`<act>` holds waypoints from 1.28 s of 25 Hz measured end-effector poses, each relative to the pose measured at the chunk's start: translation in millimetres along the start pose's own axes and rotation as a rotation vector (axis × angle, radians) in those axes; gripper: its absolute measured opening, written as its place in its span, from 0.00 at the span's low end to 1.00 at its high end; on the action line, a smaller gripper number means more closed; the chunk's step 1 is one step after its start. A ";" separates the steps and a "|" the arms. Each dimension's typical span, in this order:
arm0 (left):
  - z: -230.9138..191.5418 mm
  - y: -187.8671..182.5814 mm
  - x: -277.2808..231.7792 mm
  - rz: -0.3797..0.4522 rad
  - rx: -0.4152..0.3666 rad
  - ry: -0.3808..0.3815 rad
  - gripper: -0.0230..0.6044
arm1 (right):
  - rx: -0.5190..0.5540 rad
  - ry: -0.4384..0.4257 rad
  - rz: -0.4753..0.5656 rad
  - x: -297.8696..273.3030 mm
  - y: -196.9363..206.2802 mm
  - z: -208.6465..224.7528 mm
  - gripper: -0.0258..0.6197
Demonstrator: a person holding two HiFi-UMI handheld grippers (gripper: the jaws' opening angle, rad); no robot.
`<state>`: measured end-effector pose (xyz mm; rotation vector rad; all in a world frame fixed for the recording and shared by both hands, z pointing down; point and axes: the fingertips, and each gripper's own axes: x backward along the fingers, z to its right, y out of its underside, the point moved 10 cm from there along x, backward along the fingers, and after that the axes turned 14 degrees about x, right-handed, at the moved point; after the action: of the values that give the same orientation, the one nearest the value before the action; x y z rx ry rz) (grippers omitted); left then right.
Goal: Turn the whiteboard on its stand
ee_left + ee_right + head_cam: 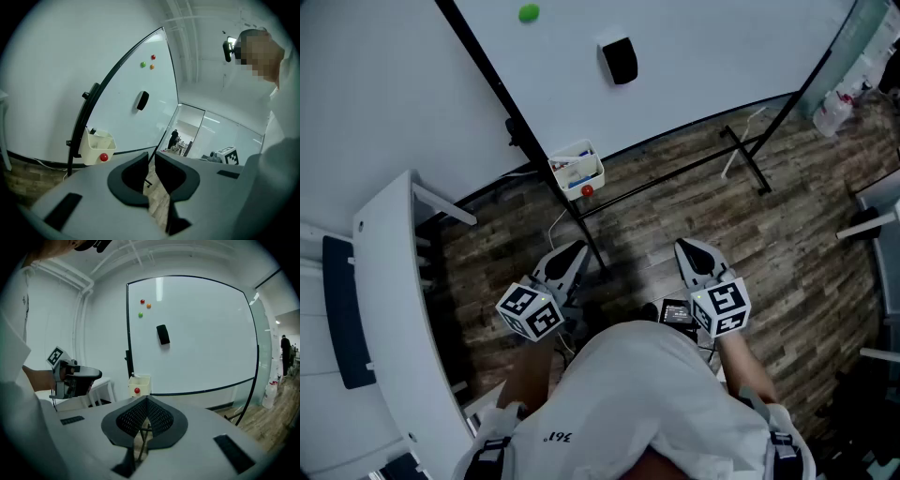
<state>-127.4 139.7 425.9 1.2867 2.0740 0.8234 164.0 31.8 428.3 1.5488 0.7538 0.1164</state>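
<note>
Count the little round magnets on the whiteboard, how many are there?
3, clustered upper left on the whiteboard: red magnet on top, orange magnet beside it, green magnet below. None looks hidden.

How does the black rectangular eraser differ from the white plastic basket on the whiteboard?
The black rectangular eraser is a solid block; the white plastic basket is open-topped. The eraser sits mid-board; the basket hangs at the lower left corner of the whiteboard, bearing a red round magnet. Both sit on its front.
</note>
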 end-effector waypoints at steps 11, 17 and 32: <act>12.6 11.5 -9.4 0.043 0.003 -0.040 0.09 | 0.025 -0.042 0.003 6.1 10.3 18.4 0.08; 16.7 16.5 -11.4 0.059 0.008 -0.058 0.09 | 0.000 -0.086 0.010 3.6 15.6 24.8 0.08; -11.2 -12.0 -0.4 0.088 -0.033 -0.113 0.09 | 0.082 -0.118 0.078 -49.6 -14.5 18.7 0.09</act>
<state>-142.2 132.8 424.4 1.3821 1.9200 0.8012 129.3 -10.9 430.1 1.6483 0.6111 0.0516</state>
